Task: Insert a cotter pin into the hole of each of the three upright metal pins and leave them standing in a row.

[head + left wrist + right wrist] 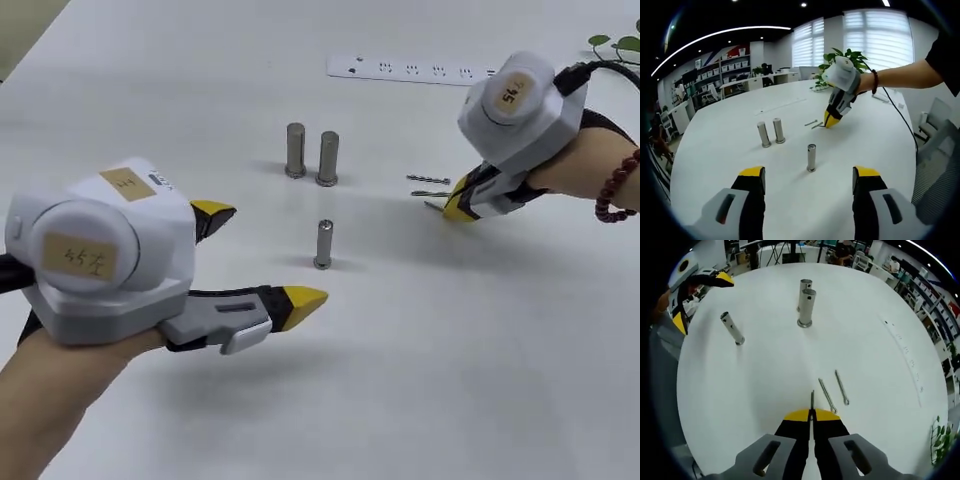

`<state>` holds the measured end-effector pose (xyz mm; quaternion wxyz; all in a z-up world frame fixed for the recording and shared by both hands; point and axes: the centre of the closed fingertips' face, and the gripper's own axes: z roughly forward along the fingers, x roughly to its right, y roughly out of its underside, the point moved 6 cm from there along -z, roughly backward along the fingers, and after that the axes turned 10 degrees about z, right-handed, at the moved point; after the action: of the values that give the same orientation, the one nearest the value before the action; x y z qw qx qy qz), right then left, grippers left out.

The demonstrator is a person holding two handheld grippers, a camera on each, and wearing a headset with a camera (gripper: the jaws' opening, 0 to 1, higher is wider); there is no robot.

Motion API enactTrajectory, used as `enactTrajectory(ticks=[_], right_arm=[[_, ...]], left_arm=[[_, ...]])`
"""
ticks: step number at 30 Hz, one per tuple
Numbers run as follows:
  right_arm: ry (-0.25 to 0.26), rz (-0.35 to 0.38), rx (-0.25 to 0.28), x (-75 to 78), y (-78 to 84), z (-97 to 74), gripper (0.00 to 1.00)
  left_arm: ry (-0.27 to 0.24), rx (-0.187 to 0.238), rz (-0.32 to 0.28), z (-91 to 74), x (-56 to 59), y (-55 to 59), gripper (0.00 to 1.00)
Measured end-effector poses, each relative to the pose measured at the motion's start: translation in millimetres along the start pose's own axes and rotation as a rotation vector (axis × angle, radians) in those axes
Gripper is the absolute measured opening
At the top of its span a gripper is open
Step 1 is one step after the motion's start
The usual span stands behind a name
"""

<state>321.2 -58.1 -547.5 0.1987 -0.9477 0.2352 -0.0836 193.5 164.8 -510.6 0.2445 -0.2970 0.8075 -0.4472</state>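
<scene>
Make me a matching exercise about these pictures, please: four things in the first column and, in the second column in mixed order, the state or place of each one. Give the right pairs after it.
Column one
1. left gripper
2. right gripper
3. front metal pin
4. power strip

Column two
A. lies flat at the far side of the table
B. jaws shut on a cotter pin
C. stands upright, apart from the others of its kind
D. jaws wide open, holding nothing

Right pairs: 1-D, 2-B, 3-C, 4-A
</scene>
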Motion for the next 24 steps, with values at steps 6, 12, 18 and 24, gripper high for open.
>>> enactTrajectory(ticks=[6, 12, 18, 24], right_arm=[[0.018, -0.024, 0.045, -4.9, -4.2, -9.2, 0.00], [0.019, -0.087, 0.125, -14.6, -13.5, -10.3, 0.00], [0.013, -0.170, 0.208, -32.4, -23.0, -20.0, 0.00], [0.001, -0.247, 0.281, -52.6, -30.3, -24.7, 0.00]], left_arm=[[0.005, 0.000, -0.006, 0.0, 0.2, -1.0, 0.63], [0.016, 0.017, -0.018, 1.3, 1.8, -6.8, 0.56], [0.027, 0.011, -0.036, 2.3, 4.1, -10.3, 0.51], [0.046, 0.013, -0.060, 4.6, 7.4, -14.6, 0.43]])
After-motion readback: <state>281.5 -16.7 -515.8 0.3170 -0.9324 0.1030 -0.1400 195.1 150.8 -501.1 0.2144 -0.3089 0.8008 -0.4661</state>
